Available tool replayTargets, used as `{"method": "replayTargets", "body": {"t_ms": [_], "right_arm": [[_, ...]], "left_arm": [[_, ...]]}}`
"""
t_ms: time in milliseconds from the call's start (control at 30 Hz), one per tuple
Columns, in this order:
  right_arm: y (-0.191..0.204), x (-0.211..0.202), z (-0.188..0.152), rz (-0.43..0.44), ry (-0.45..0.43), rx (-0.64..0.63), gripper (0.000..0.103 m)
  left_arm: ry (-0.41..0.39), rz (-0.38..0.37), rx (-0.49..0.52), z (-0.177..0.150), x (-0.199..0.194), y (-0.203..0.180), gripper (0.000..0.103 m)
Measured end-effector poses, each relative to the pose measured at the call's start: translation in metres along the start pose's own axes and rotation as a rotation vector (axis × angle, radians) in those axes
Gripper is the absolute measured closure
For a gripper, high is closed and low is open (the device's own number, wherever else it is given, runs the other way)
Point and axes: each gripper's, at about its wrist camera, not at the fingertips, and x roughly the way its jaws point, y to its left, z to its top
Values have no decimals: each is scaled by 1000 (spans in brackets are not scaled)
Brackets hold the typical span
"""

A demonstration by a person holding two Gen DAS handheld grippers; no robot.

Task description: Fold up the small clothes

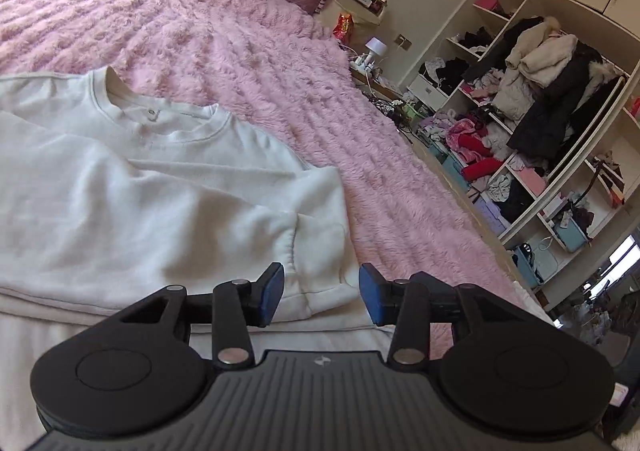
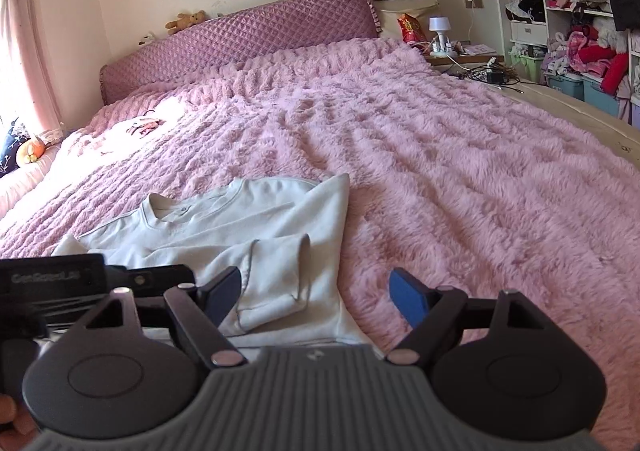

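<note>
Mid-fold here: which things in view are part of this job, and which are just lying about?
Job:
sweatshirt, sleeves folded in
left tongs, open
right tongs, open

Lying about:
blanket
headboard
teddy
lamp
snack bag
wardrobe shelves of clothes

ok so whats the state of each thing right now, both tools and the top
left tool: open, empty, over the sweatshirt's near corner
right tool: open, empty, above the folded sleeve
white cotton sweatshirt: flat on the blanket, sleeves folded in across the body
fluffy pink blanket: spread over the bed, rippled
</note>
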Motion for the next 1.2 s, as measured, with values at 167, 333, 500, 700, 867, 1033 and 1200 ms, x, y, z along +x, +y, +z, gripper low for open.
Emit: {"method": "replayTargets", "body": {"t_ms": [167,333,500,700,867,1033,1200], "right_arm": [[19,47,9,54,18,-107,41],[18,98,15,56,110,-47,50],[15,129,14,19,176,31,57],[24,133,15,17,199,12,100],[27,130,15,10,196,-1,100],[27,126,13,13,186,36,101],[25,117,15,-3,165,98,103]], "left_arm": [[-85,236,84,12,-77,53,50],[-116,553,216,7,-124,108,48],[-60,678,298,4,-126,144,48],[25,684,485,-7,-99,153,49],[74,687,594,-13,-80,157,53],[78,623,626,-9,-68,155,98],[-53,708,581,-13,-78,146,99]]}}
